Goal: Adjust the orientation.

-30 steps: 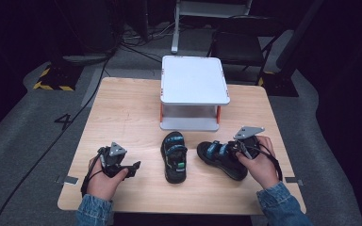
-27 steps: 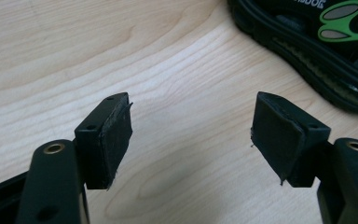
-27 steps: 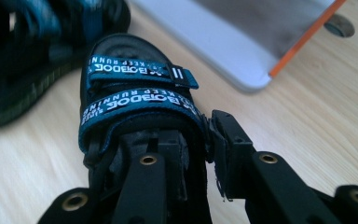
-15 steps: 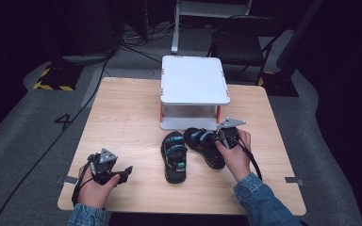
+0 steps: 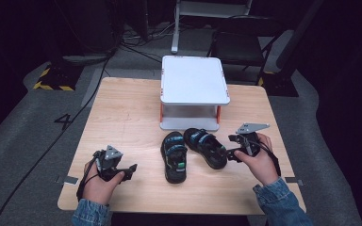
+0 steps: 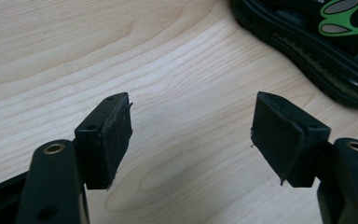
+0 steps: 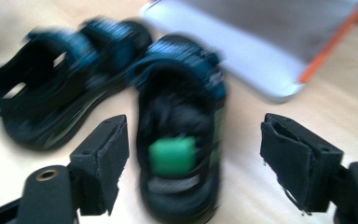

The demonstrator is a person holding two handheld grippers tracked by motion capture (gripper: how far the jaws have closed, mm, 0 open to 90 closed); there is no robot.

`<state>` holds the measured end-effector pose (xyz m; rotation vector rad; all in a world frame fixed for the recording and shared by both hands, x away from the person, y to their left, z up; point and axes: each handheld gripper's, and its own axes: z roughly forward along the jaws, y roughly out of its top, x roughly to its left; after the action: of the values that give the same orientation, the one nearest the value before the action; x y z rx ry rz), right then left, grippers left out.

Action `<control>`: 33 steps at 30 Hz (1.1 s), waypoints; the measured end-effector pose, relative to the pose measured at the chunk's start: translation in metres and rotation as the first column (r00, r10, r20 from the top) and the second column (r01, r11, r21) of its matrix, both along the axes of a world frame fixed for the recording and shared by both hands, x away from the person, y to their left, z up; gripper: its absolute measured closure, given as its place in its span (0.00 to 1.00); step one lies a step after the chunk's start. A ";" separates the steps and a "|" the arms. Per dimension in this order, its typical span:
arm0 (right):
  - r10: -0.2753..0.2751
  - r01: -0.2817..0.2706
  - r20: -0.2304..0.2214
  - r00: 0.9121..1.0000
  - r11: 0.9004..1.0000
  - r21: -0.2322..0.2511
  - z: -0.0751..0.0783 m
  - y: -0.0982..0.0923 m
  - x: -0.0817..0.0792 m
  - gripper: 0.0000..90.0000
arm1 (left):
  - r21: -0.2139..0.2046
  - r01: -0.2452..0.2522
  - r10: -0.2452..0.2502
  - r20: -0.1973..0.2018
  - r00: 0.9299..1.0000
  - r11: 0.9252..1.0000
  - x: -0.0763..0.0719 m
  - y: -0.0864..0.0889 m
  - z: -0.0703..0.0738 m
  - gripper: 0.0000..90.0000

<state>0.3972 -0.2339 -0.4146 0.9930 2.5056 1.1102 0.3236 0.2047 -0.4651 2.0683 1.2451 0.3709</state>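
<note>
Right gripper [image 5: 234, 151]: jaws now apart, nothing clamped; right sandal [image 5: 205, 147] released. Half a second ago I was carrying it leftward; now it lies on table [image 5: 122, 113], angled, toe beside left sandal [image 5: 174, 156], just in front of white stand [image 5: 194, 80]. Heel sits between my open jaws in right gripper view, blurred. Left gripper [image 5: 128, 170]: jaws apart, empty, drawn back toward near table edge, over bare wood. Judgement: pair gathered; next likely alignment or placement on stand.
</note>
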 end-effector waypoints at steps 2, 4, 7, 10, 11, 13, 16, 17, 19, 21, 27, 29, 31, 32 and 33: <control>0.048 -0.052 -0.041 0.998 0.995 -0.084 -0.011 0.006 -0.003 0.25 | 0.003 0.018 -0.018 -0.002 1.000 1.000 0.005 -0.006 0.000 0.32; 0.034 -0.035 -0.011 0.999 0.988 -0.149 -0.018 0.008 -0.004 0.36 | 0.003 0.030 -0.030 -0.003 1.000 1.000 0.007 -0.008 0.000 0.32; 0.044 -0.048 -0.039 0.998 0.992 -0.117 -0.020 0.008 -0.005 0.57 | 0.004 0.034 -0.034 0.000 0.999 0.999 0.008 -0.009 0.000 0.32; 0.060 -0.065 -0.066 0.996 0.994 -0.092 -0.017 0.012 -0.009 0.77 | 0.007 0.032 -0.032 -0.007 0.999 0.999 0.008 -0.009 -0.001 0.32; 0.060 -0.065 -0.066 0.996 0.994 -0.092 -0.017 0.012 -0.009 0.77 | 0.008 0.030 -0.030 -0.005 1.000 1.000 0.008 -0.009 -0.002 0.32; 0.100 -0.105 -0.083 0.992 0.993 -0.057 -0.018 0.023 -0.012 0.80 | 0.007 0.028 -0.028 -0.010 1.000 1.000 0.006 -0.009 -0.002 0.32; 0.147 -0.150 -0.088 0.985 0.988 -0.025 -0.019 0.040 -0.018 0.83 | 0.010 0.026 -0.026 -0.007 1.000 1.000 0.002 -0.007 -0.002 0.32; 0.164 -0.167 -0.085 0.983 0.986 -0.021 -0.019 0.047 -0.020 0.84 | 0.009 0.018 -0.018 -0.003 1.000 1.000 0.000 -0.006 -0.002 0.32; 0.192 -0.194 -0.070 0.979 0.981 -0.026 -0.021 0.058 -0.023 0.85 | 0.007 0.009 -0.009 -0.004 1.000 1.000 -0.003 -0.003 -0.002 0.32; 0.229 -0.231 -0.071 0.971 0.973 -0.019 -0.022 0.067 -0.026 0.86 | 0.008 0.004 -0.004 -0.004 1.000 1.000 -0.005 0.000 -0.002 0.32; 0.323 -0.325 -0.037 0.946 0.945 -0.048 -0.023 0.080 -0.036 0.86 | 0.010 0.009 -0.009 -0.006 1.000 1.000 -0.004 -0.002 -0.003 0.32; 0.345 -0.346 -0.025 0.938 0.936 -0.064 -0.023 0.080 -0.039 0.85 | 0.015 0.022 -0.022 -0.008 1.000 1.000 -0.002 -0.005 -0.003 0.32; 0.345 -0.346 -0.025 0.938 0.936 -0.068 -0.023 0.079 -0.039 0.82 | 0.015 0.025 -0.025 -0.009 1.000 1.000 -0.002 -0.007 -0.003 0.32; 0.336 -0.339 -0.055 0.940 0.939 -0.058 -0.024 0.076 -0.038 0.72 | 0.010 0.037 -0.037 -0.010 0.999 0.999 0.000 -0.010 -0.003 0.32; 0.331 -0.334 -0.061 0.942 0.942 -0.043 -0.024 0.076 -0.039 0.68 | 0.010 0.037 -0.037 -0.010 0.999 0.999 0.000 -0.010 -0.003 0.32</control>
<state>0.3587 -0.1584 -0.4385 0.6038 2.8031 1.1084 0.3238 0.1945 -0.4685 2.1008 1.2114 0.3514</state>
